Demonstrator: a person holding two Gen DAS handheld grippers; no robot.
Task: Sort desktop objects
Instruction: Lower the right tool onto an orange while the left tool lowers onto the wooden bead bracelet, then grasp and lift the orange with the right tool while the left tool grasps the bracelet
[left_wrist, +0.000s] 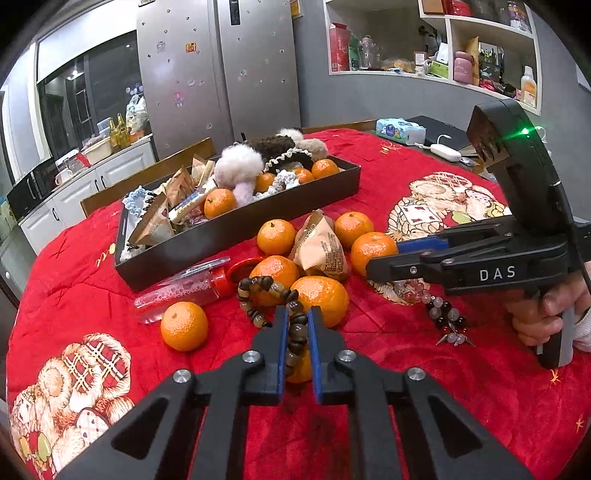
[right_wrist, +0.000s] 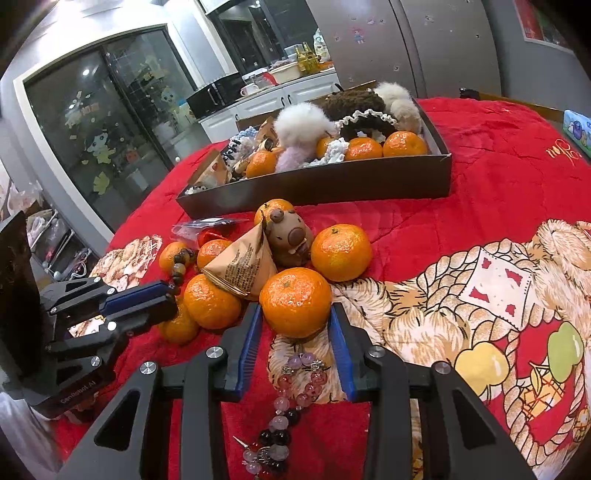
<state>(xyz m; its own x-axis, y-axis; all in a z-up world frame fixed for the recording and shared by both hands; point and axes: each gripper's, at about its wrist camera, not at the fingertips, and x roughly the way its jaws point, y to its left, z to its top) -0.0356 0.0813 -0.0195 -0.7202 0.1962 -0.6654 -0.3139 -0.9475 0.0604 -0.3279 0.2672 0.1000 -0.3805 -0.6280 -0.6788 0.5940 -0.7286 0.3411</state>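
The wooden bead bracelet (left_wrist: 291, 325) is being pinched by the closed left gripper (left_wrist: 297, 314) — near the table's (left_wrist: 480, 387) front edge, against the tangerines. A tangerine (right_wrist: 295, 301) is being clamped by the right gripper (right_wrist: 295, 321) — mid-table, below the dark tray (right_wrist: 332, 184).

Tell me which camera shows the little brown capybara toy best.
The right wrist view: the capybara toy faces the camera, unobstructed, among the oranges. In the left wrist view I cannot make it out; the snack packet seems to hide it.
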